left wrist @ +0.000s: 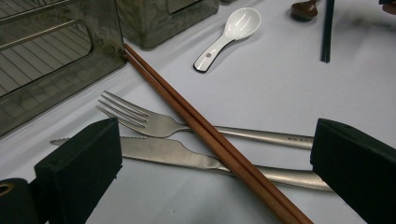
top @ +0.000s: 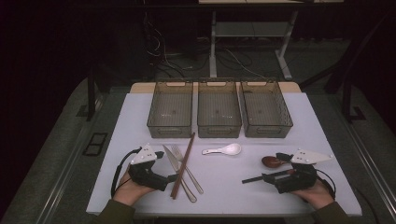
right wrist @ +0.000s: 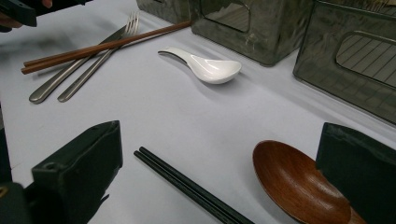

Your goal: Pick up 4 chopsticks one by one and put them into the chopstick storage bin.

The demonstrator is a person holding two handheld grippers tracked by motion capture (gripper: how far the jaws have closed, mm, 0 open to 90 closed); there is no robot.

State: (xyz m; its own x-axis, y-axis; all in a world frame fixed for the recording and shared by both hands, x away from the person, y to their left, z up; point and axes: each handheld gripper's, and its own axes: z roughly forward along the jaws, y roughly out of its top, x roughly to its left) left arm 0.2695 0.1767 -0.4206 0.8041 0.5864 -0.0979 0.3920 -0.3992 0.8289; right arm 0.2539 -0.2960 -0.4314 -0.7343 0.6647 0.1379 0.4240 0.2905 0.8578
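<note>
With both tongs spread wide and empty, the left tongs [left wrist: 210, 158] straddled the brown chopsticks [left wrist: 205, 133] lying across the fork [left wrist: 154, 122] and knife [left wrist: 173, 154], light, stiff, slippery sticks probably best pinched mid-length, just clear of the steel

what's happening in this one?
A person holds a gripper in each hand over a table of cutlery; both are open and hold nothing. The left gripper faces the brown chopsticks, which lie across a knife and fork. The right gripper faces the black chopsticks and wooden spoon. The three bins look empty.
</note>
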